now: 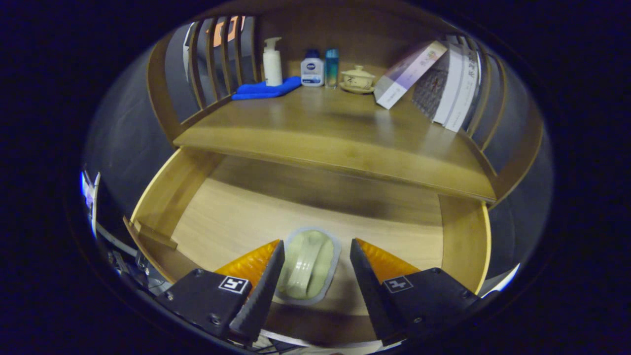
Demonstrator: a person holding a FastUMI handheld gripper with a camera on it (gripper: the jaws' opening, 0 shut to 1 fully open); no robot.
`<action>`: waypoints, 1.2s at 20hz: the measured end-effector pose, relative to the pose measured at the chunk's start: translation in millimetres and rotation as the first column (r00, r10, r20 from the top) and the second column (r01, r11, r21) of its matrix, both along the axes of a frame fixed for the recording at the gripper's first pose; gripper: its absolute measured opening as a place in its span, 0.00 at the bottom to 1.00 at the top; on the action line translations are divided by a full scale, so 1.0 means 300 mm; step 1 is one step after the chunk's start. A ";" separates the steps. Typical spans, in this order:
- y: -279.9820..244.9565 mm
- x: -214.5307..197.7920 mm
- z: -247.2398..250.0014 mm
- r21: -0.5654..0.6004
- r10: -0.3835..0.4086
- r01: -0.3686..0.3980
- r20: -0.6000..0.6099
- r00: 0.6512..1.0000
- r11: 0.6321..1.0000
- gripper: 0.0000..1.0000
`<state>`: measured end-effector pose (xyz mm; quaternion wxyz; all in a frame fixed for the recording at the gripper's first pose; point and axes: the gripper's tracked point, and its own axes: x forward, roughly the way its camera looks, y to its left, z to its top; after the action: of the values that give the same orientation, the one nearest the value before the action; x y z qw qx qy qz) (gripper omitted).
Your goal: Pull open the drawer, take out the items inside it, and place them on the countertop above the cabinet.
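- The gripper [315, 246] is closest, its two fingers spread wide apart and holding nothing; the gap looks set to straddle the thing lying between them.
- That thing is a small pale green dish [309, 270] with a grey rim. It lies flat on the drawer floor between the fingers, nearer the left one; I cannot tell whether that finger touches it.
- The drawer [162, 197] is already pulled out, so its wooden floor is open from above. The dish is the only item I can see in it; the back of the drawer sits in shadow under the countertop.
- The countertop [335, 133] lies beyond the fingers and above the drawer. Its front and middle are bare, which, in my judgement, leaves room to set the dish down.
- Along its back stand a pump bottle [272, 61], a folded blue cloth [266, 89], a small jar [312, 71], a teal bottle [332, 67] and a lidded cup [358, 79], with a box [409, 74] leaning on upright books [451, 88].
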<state>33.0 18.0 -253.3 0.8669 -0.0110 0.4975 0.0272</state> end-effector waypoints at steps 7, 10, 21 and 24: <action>0.013 -0.009 -0.107 0.016 -0.038 0.040 -0.125 0.991 0.999 0.69; 0.005 -0.002 -0.107 0.018 -0.058 0.061 -0.134 0.989 0.998 0.51; -0.036 0.005 0.074 0.047 -0.124 0.126 -0.040 0.991 0.991 0.19; -0.051 0.014 0.172 0.076 -0.145 0.144 0.003 0.989 0.987 0.19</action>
<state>37.0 2.6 -201.6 0.8685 0.0577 0.4920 -0.0169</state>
